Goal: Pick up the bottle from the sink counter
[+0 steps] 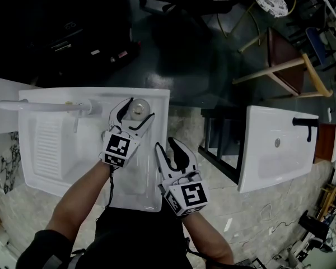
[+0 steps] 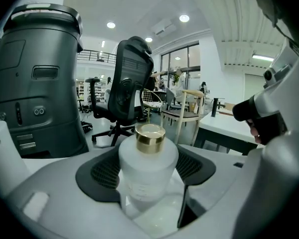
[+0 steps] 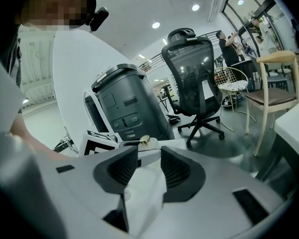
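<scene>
A frosted white bottle (image 2: 147,176) with a gold cap stands on the back right corner of the white sink (image 1: 50,167). From above, the bottle (image 1: 138,107) shows as a round pale top. My left gripper (image 1: 136,112) reaches over the basin, and its dark pads (image 2: 100,176) press against both sides of the bottle's body. My right gripper (image 1: 169,147) hovers just right of the sink's rim, open a little with nothing between its fingers. In the right gripper view the bottle's gold cap (image 3: 145,140) peeks out beyond that gripper (image 3: 149,159).
A white faucet (image 1: 45,106) spans the sink's back edge at left. A second white basin (image 1: 277,147) with a black tap lies to the right. A black office chair (image 2: 127,91), a dark bin (image 2: 37,83) and a wooden chair (image 1: 288,66) stand beyond.
</scene>
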`<state>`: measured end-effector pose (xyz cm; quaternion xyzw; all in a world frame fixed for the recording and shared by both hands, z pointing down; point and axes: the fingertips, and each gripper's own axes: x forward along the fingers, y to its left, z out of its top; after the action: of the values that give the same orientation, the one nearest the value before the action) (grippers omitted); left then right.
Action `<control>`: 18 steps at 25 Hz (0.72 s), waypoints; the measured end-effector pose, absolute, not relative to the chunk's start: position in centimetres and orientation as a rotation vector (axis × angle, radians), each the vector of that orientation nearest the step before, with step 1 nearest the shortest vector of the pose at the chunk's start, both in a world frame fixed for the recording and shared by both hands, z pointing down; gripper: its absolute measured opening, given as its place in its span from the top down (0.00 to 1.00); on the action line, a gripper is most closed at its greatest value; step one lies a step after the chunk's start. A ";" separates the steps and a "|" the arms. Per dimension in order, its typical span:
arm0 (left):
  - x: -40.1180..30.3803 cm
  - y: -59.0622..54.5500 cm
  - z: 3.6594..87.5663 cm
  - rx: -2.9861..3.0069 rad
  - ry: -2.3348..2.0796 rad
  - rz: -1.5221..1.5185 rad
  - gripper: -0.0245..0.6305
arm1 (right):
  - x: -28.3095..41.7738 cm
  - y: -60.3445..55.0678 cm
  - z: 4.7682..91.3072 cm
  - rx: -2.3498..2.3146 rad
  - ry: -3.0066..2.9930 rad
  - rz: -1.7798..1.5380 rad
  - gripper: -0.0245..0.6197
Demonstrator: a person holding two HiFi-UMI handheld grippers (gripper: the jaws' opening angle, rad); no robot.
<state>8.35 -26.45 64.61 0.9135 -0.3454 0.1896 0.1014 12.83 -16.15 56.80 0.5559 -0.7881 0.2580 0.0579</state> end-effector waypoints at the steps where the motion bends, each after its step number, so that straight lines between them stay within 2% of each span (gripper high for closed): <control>1: 8.3 -26.4 64.6 2.697 -1.019 0.562 0.45 | 12.8 -16.1 56.7 1.684 -2.388 0.781 0.74; 18: 7.2 -22.6 60.3 2.703 -0.983 0.491 0.45 | 12.3 -14.2 55.7 1.661 -2.409 0.772 0.74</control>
<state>7.19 -22.57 60.32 0.9206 -0.3348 0.1671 0.1117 12.25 -14.19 55.71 0.5479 -0.7947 0.2546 0.0578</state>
